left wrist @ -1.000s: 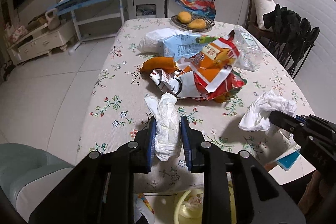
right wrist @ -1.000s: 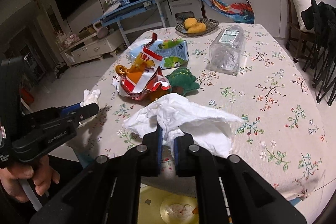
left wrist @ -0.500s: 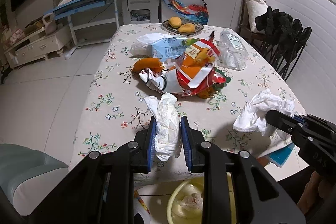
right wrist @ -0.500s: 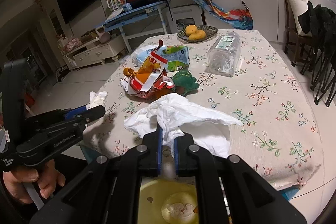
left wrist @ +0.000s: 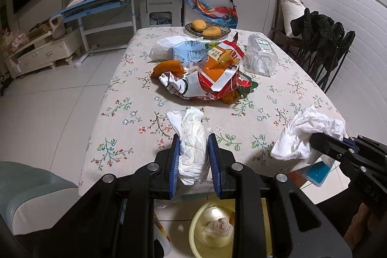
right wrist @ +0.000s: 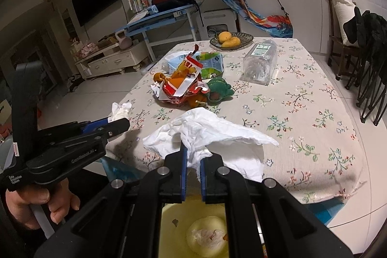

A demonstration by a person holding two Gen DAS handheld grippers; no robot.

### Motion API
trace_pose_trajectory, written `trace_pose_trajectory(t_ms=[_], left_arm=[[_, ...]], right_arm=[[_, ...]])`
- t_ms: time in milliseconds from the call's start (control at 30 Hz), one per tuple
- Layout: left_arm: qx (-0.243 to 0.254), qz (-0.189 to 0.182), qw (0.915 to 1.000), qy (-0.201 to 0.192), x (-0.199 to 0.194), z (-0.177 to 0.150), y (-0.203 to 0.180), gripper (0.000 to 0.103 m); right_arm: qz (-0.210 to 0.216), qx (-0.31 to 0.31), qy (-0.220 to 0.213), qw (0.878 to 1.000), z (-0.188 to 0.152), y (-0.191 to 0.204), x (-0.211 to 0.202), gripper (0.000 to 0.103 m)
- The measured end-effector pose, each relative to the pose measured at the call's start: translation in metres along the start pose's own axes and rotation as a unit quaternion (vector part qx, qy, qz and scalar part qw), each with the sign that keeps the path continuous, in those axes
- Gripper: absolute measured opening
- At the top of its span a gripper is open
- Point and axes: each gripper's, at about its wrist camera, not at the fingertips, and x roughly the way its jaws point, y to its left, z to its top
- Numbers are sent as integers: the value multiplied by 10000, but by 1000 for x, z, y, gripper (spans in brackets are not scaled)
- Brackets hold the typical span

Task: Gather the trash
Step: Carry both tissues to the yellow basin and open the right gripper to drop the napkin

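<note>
My left gripper (left wrist: 193, 144) is shut on a crumpled white tissue (left wrist: 192, 146), held off the table's near edge. My right gripper (right wrist: 193, 154) is shut on a larger crumpled white tissue (right wrist: 208, 137), also at the near edge. A yellow bin (left wrist: 212, 226) with tissue inside stands on the floor below both grippers; it also shows in the right wrist view (right wrist: 193, 231). A pile of snack wrappers (left wrist: 208, 79) lies mid-table, with an empty clear plastic bottle (left wrist: 260, 57) to its right. The right gripper shows in the left wrist view (left wrist: 338, 149), the left gripper in the right wrist view (right wrist: 111, 122).
The flowered tablecloth (left wrist: 135, 117) covers the table. A plate of mangoes (left wrist: 208, 28) sits at the far end. A green toy (right wrist: 217, 91) lies beside the wrappers. Dark chairs (left wrist: 324, 50) stand on the right, a pale seat (left wrist: 31, 197) at near left.
Both grippers have drawn back from the table toward its near edge with their tissues. The yellow bin below has come further into view.
</note>
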Motion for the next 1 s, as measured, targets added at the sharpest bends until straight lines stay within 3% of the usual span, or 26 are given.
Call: trace_pose_trajectory(t_ms=[1000], left_arm=[[138,-84,9999,-6,-29,-33,-12,22]], right_arm=[[108,-47,153,9998,-40,21,-29,10]])
